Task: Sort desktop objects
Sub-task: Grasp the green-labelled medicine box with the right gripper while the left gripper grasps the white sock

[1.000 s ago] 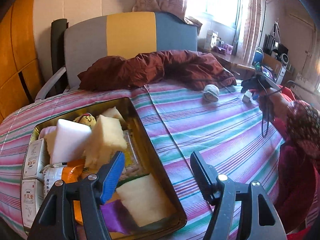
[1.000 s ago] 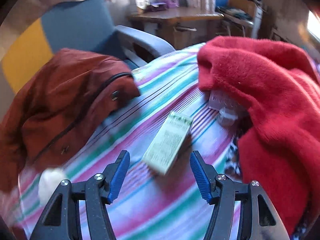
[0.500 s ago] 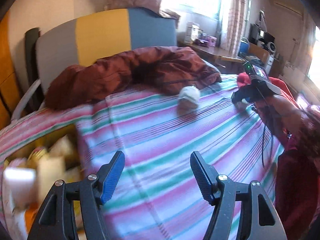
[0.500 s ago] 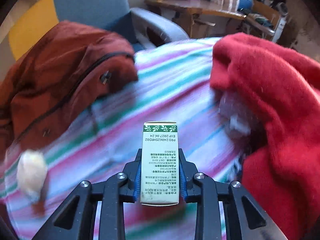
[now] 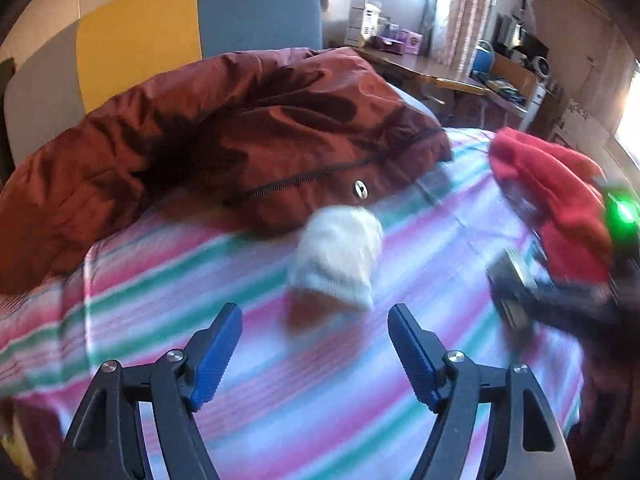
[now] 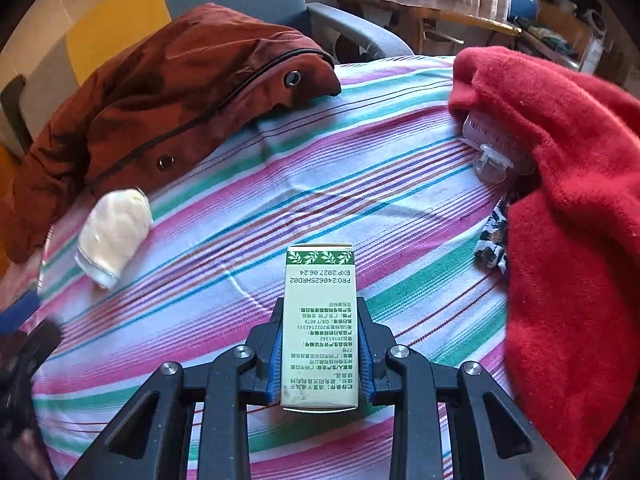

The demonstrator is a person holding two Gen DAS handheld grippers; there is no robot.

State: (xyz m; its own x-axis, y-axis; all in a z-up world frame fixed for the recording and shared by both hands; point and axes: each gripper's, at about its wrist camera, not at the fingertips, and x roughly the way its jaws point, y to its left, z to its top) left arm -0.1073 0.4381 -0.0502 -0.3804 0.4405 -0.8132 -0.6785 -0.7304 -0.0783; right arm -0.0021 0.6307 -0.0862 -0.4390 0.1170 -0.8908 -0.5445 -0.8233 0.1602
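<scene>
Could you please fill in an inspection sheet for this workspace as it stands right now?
Surface: striped cloth, bare in the middle.
Job's things: small printed box between the right jaws; white sock lying loose beside the jacket.
Clutter: rust-brown jacket at the far side; red fleece garment covering part of a pale plastic clip.
Grippers: right gripper shut on the box; left gripper with jaws opening, nothing between them, sock just ahead.
Cables: nothing seen.
Surroundings: colour-block chair, wooden desk with boxes.

White sock [image 5: 336,258] motion-blurred, clear plastic item [image 6: 490,148] half hidden under red sweater [image 6: 560,200]
</scene>
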